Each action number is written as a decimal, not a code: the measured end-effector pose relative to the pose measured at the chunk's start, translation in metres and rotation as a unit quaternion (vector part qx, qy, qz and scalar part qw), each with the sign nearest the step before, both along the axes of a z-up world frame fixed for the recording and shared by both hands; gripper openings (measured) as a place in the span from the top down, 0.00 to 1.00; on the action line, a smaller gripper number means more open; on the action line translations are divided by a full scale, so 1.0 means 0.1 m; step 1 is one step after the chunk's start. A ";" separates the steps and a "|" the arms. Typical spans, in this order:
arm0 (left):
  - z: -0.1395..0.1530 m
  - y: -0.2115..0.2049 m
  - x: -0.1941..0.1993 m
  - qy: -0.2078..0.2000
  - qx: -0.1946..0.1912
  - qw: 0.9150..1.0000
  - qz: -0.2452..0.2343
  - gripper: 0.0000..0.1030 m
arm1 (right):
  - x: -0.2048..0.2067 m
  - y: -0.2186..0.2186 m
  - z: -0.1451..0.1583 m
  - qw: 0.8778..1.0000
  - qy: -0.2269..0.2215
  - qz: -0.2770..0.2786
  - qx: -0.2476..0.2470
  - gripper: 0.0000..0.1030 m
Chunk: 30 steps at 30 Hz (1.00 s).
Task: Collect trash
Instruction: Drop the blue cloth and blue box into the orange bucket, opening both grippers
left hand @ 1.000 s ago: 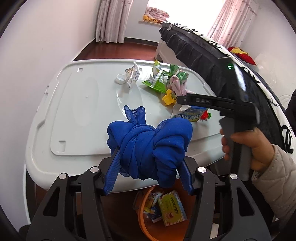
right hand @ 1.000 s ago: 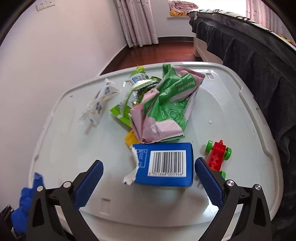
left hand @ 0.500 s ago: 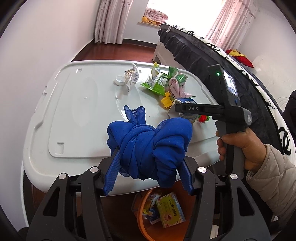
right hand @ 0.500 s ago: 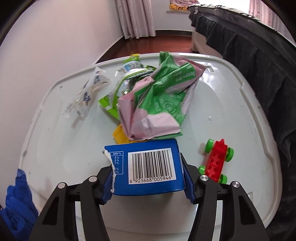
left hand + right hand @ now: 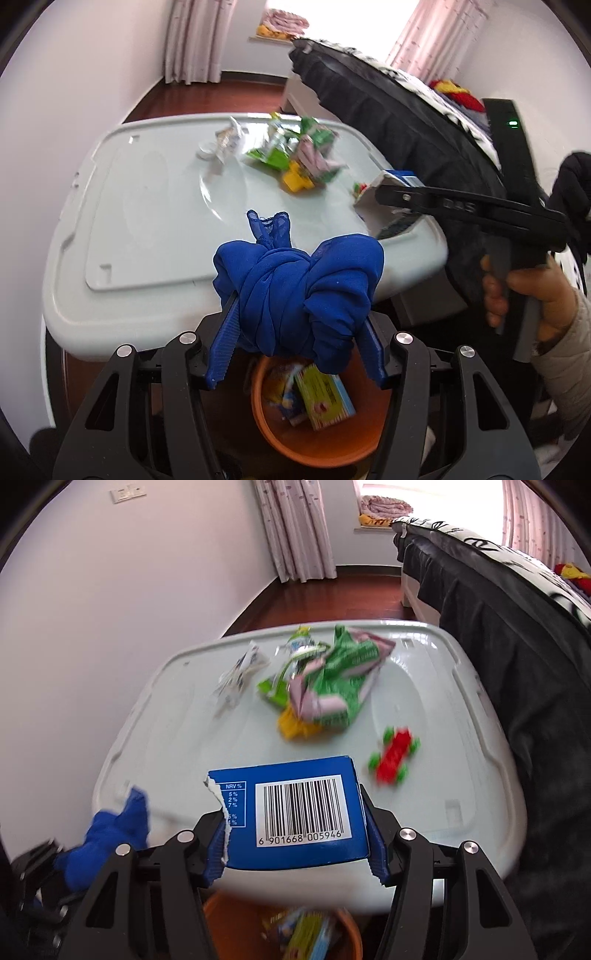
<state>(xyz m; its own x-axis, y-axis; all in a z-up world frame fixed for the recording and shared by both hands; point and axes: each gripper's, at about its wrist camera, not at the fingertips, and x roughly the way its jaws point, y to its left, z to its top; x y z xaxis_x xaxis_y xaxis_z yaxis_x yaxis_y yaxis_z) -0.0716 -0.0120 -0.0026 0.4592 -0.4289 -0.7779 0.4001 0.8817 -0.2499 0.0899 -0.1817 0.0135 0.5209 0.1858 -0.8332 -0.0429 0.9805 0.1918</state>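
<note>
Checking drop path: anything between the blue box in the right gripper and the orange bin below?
Nothing. In the right wrist view the blue box sits clamped above the orange bin; between them shows only the white lid edge, blurred.

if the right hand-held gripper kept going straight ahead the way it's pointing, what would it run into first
Probably the crumpled green and pink wrapper, with the yellow piece under its near edge. The right hand-held gripper carries the blue box raised, so it may pass over them; depth is unclear.
</note>
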 end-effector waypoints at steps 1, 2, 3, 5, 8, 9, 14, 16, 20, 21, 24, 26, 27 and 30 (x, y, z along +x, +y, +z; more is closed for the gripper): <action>-0.02 -0.03 -0.05 0.003 0.004 1.000 -0.005 0.46 | -0.11 0.01 0.00 1.000 0.005 0.003 -0.001 0.43; -0.04 -0.05 -0.11 0.009 0.007 1.000 -0.009 0.46 | -0.21 0.01 -0.02 1.000 0.008 0.004 -0.001 0.43; -0.07 -0.08 -0.16 0.017 0.006 1.000 -0.015 0.46 | -0.33 -0.01 -0.04 1.000 0.015 0.004 0.007 0.43; -0.15 -0.14 -0.26 0.040 0.009 0.999 -0.030 0.46 | -0.50 -0.02 -0.10 0.999 0.032 0.003 0.018 0.43; -0.27 -0.21 -0.36 0.065 0.014 0.997 -0.043 0.46 | -0.77 0.00 -0.22 0.998 0.051 0.006 0.026 0.43; -0.32 -0.25 -0.39 0.074 0.016 0.996 -0.048 0.46 | -0.88 0.00 -0.28 0.998 0.059 0.004 0.030 0.43; -0.48 -0.32 -0.46 0.101 0.026 0.993 -0.056 0.46 | -1.11 -0.04 -0.49 0.995 0.087 -0.002 0.051 0.43; -0.54 -0.33 -0.47 0.110 0.027 0.992 -0.056 0.46 | -1.18 -0.05 -0.59 0.993 0.099 -0.006 0.058 0.43; -0.67 -0.40 -0.48 0.122 0.043 0.990 -0.061 0.41 | -1.25 -0.05 -0.74 0.990 0.119 -0.007 0.071 0.39; -0.71 -0.41 -0.48 0.128 0.046 0.989 -0.060 0.34 | -1.26 -0.06 -0.82 0.987 0.135 -0.012 0.083 0.34; -0.80 -0.38 -0.45 0.150 0.035 0.987 -0.057 0.29 | -1.29 -0.09 -0.90 0.984 0.145 -0.028 0.103 0.20; -0.83 -0.35 -0.43 0.158 0.036 0.986 -0.045 0.27 | -1.29 -0.09 -0.90 0.983 0.145 -0.028 0.105 0.20; -0.83 -0.34 -0.44 0.157 0.034 0.986 -0.042 0.27 | -1.30 -0.10 -0.89 0.984 0.143 -0.030 0.105 0.20; -0.79 -0.28 -0.42 0.155 0.023 0.987 -0.032 0.27 | -1.29 -0.12 -0.82 0.987 0.131 -0.031 0.092 0.20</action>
<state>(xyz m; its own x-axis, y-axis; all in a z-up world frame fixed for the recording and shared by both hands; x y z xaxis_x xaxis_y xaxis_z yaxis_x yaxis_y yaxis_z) -0.1135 -0.0402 -0.0818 0.1701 -0.4104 -0.8959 0.3653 0.8706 -0.3295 -0.0390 -0.1934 -0.0684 0.3068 0.3219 -0.8957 0.0900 0.9270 0.3640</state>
